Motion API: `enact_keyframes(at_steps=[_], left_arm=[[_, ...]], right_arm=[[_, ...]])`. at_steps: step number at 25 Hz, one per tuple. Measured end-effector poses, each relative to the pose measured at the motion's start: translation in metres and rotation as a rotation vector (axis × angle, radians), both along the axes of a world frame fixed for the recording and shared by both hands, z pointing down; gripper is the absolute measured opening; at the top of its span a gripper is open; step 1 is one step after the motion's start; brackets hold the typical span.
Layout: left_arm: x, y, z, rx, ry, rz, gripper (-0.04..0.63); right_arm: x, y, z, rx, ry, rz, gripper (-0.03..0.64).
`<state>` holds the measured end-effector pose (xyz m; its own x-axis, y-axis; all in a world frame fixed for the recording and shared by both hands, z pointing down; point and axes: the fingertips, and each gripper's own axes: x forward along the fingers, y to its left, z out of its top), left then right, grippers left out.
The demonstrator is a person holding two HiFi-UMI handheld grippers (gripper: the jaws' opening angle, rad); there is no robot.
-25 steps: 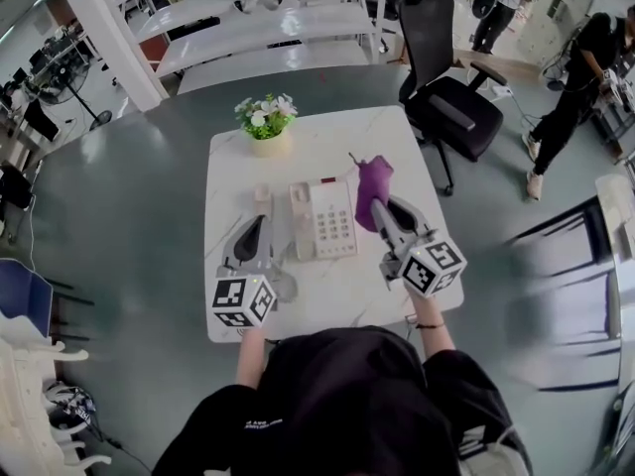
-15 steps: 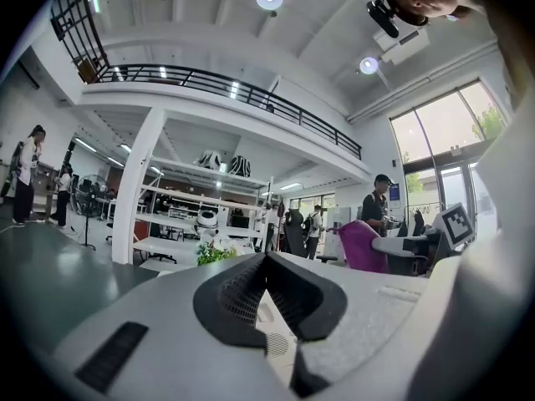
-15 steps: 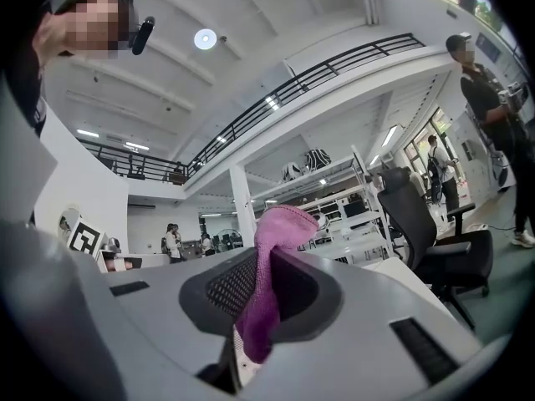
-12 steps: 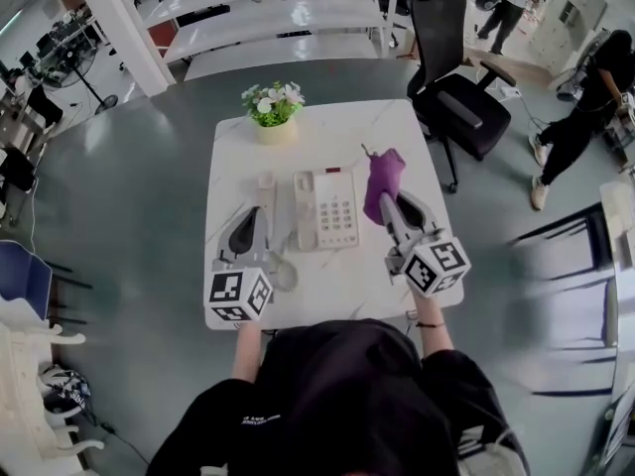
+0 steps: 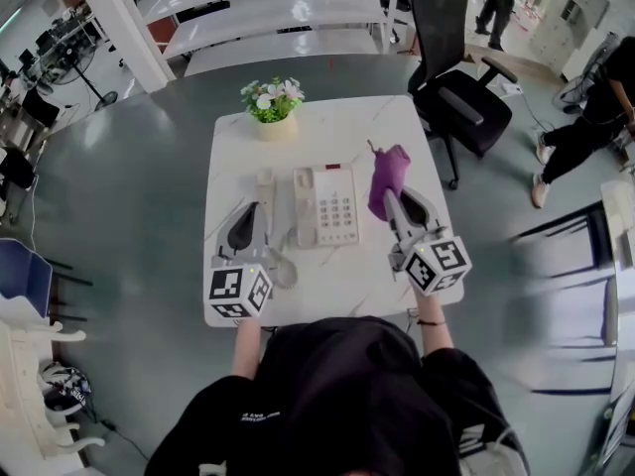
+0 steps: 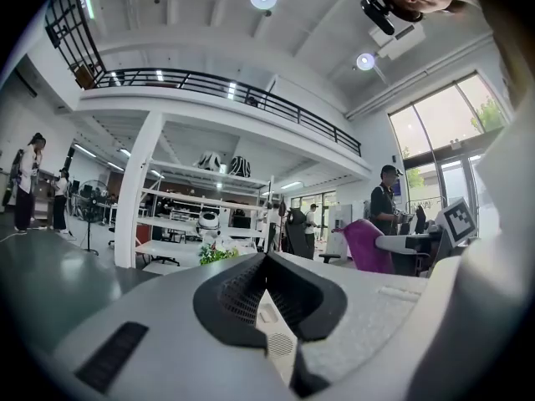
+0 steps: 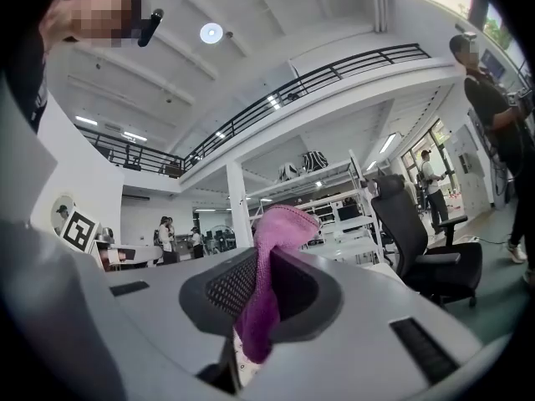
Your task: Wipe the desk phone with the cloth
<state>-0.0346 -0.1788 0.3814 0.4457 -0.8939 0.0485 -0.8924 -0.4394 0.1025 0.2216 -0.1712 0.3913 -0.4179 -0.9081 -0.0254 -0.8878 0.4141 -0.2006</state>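
1. Right claw (image 5: 390, 201), lower right of centre, pinches the purple cloth (image 5: 387, 174); the cloth sticks up just beside the phone's right edge.
2. Left claw (image 5: 248, 231), lower left, is pressed together with nothing in it, near the handset (image 5: 264, 192).
3. Farther up, the phone (image 5: 325, 206) lies mid-table; wiping looks not yet begun, so the whole job remains.
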Motion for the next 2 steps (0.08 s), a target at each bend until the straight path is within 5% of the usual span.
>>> enact_keyframes(at_steps=[2], left_arm=[[0.0005,-0.0015,-0.0014,0.002,-0.001,0.002,-0.002]], right_arm=[[0.0001,-0.0013,-0.0005,0.002,0.009,0.002,0.032]])
